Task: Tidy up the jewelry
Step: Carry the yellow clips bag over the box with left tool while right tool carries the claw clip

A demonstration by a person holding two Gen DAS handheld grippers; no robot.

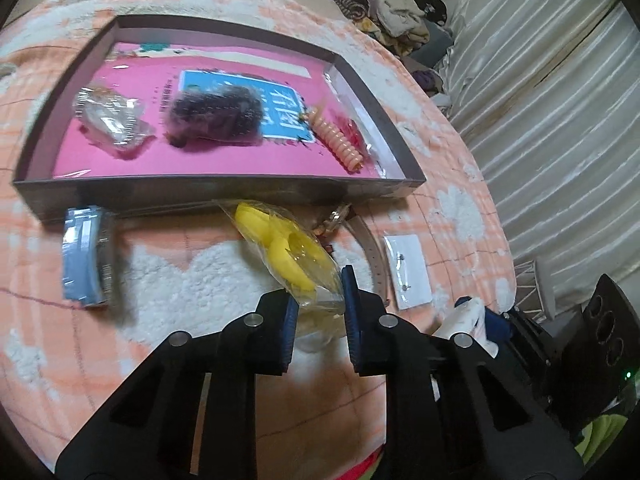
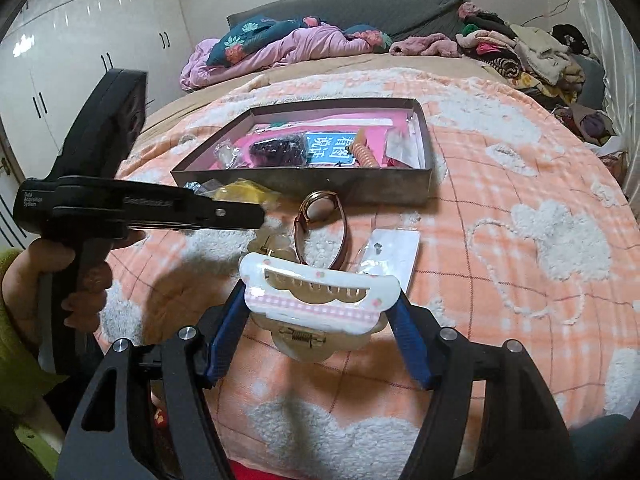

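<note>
On the bed, near side of tray: yellow rings in a clear bag, lifted in front of the tray.
Left claw: narrow, pinching the bag's near end.
Right claw: gripping a white hair claw clip across its width.
Risk: slick film could slip; the dangling bag might catch the tray's near wall.
Room: tray's near-left floor bare; watch and earring card lie close below.

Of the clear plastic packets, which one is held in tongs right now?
The packet of yellow rings, pinched by the left tongs. The crumpled packet lies in the box.
</note>
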